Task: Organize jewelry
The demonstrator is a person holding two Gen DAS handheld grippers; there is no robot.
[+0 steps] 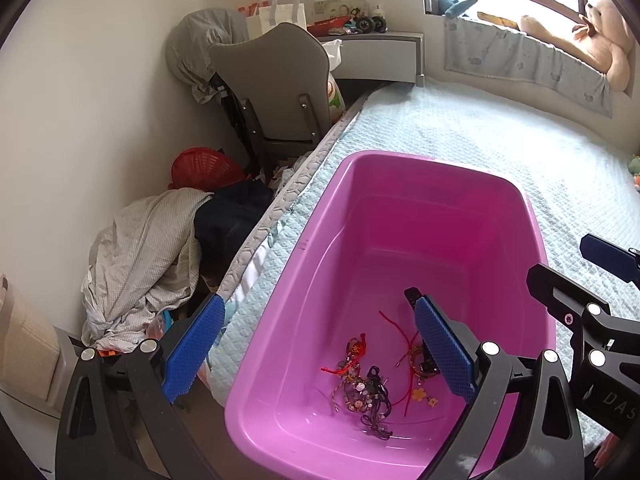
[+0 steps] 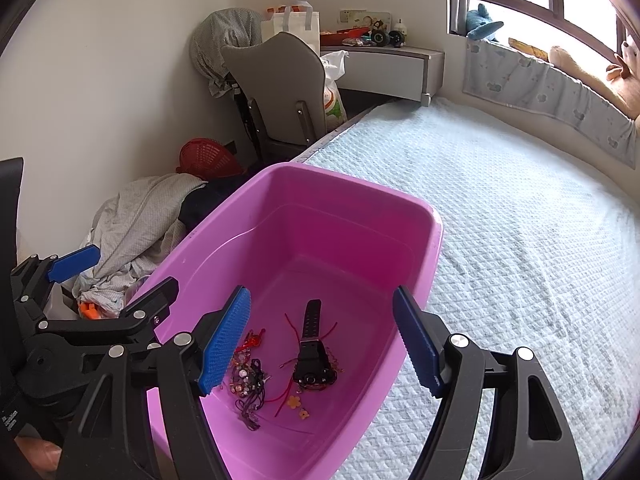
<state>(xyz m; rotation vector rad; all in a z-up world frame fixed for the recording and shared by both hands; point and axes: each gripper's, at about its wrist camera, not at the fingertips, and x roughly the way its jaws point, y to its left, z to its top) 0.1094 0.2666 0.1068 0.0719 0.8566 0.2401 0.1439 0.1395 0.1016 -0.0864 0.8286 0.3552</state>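
"Where is the jewelry?"

"Below and ahead of my right gripper [image 2: 322, 344], in a pink tub [image 2: 434, 240] on the bed [image 2: 520, 220]: a black watch [image 2: 312, 356] straight ahead, tangled bracelets [image 2: 248, 380] by its left pad. Both it and my left gripper [image 1: 316, 348] are spread wide, holding nothing."

"What now?"

"Probably choosing a piece. The next move means dipping in and pinching just one."

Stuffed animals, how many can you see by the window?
2. A blue plush lies at the left end of the window ledge; a tan teddy bear sits at the right end. More may be hidden past the frame's edge.
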